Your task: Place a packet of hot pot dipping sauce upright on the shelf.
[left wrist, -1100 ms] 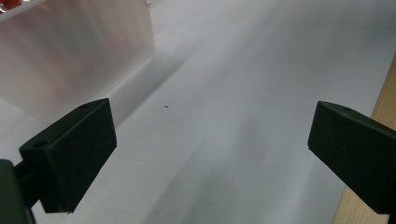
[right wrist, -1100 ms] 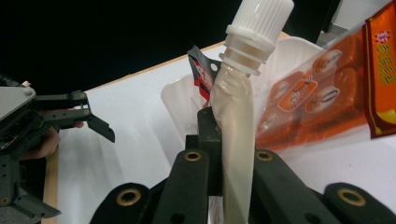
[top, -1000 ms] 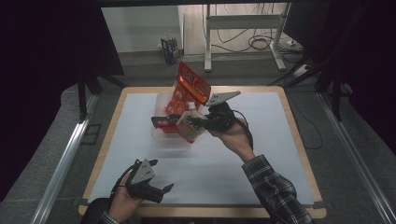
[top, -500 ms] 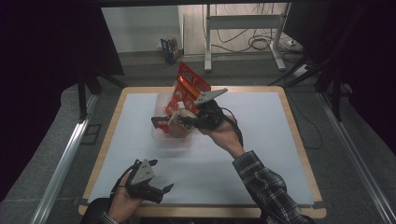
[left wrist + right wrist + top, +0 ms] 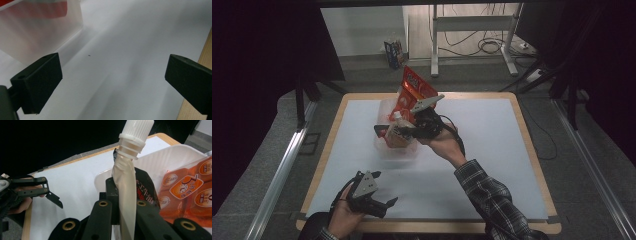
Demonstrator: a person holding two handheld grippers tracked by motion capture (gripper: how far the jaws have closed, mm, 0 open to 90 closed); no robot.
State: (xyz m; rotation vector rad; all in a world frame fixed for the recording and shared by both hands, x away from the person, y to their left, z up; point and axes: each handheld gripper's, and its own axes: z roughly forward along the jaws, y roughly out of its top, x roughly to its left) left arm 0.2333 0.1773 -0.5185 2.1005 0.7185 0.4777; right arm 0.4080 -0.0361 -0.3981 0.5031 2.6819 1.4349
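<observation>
My right gripper (image 5: 393, 130) is shut on a beige spouted pouch (image 5: 399, 140) with a white screw cap, held upright over a translucent plastic bin (image 5: 382, 146). In the right gripper view the jaws clamp the pouch (image 5: 126, 195) below its cap (image 5: 136, 135), with the bin's rim (image 5: 175, 150) just behind. A red snack bag (image 5: 414, 92) leans up out of the bin's far side, and an orange packet (image 5: 190, 190) lies inside. My left gripper (image 5: 386, 206) rests near the table's front left edge, jaws wide apart and empty (image 5: 112, 82).
The white mat (image 5: 492, 150) covers the table inside a wooden border (image 5: 532, 150). Metal rails run along both sides of the table. The bin's wall (image 5: 37, 32) stands ahead of the left gripper, and the left gripper (image 5: 37, 190) shows far off in the right gripper view.
My right gripper has carried the pouch leftward and slightly down, so it is now over the bin. The left gripper has stayed put.
</observation>
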